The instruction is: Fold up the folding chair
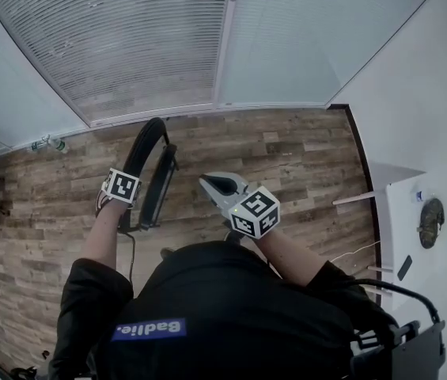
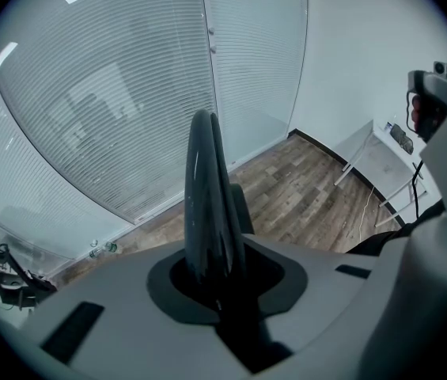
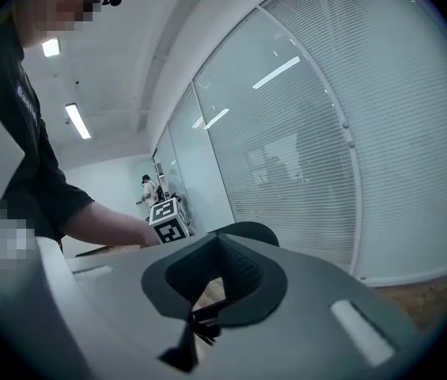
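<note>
Head view: folding chair (image 1: 153, 169) stands upright on the floor, folded flat.
Left gripper (image 2: 217, 295) clamps its top edge; right gripper (image 1: 212, 185) is beside it, jaws together, empty.

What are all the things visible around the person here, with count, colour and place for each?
folding chair: one, black, folded flat, upright on the floor in front of the person
floor: one, brown wood planks, under everything
glass wall with blinds: one, pale grey, behind the chair
bottles: one or two, clear with green, on the floor by the glass wall
table: one, white, far right
round thing: one, dark, on the table
left claw: one, white, shut on the chair's top edge
right claw: one, white, shut and empty, in the air right of the chair
</note>
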### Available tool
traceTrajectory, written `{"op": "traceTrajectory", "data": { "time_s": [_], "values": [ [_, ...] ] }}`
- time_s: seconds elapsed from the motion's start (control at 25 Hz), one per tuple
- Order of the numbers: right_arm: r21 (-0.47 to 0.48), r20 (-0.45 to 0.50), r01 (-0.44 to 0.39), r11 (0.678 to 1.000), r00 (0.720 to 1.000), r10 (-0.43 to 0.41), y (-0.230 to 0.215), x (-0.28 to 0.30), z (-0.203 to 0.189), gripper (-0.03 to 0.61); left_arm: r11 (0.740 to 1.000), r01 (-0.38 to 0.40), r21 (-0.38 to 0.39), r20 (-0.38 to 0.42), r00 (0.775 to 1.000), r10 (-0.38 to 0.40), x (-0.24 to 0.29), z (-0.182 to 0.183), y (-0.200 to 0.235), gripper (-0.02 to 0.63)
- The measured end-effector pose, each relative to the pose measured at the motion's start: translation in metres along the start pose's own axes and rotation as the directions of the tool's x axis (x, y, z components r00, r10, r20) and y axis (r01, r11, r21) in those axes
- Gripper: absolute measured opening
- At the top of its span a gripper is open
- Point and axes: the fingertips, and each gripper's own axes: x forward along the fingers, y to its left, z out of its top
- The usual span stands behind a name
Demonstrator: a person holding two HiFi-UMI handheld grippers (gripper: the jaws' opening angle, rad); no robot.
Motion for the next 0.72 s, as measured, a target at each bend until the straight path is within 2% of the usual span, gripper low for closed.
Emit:
{"op": "traceTrajectory", "data": {
  "time_s": [0.44,0.72],
  "values": [
    [0.025,0.007,0.005,1.0,1.0,-0.005,0.008,-0.009,-0.02,0.002,1.0,-0.002,-0.01,-0.024,1.0,0.002,-0.002,-0.003,-0.004,0.067],
    [0.015,0.004,0.008,1.0,1.0,-0.008,0.012,-0.007,-0.022,0.002,1.0,-0.01,0.004,-0.013,1.0,0.01,0.0,0.0,-0.003,0.067]
  ]
}}
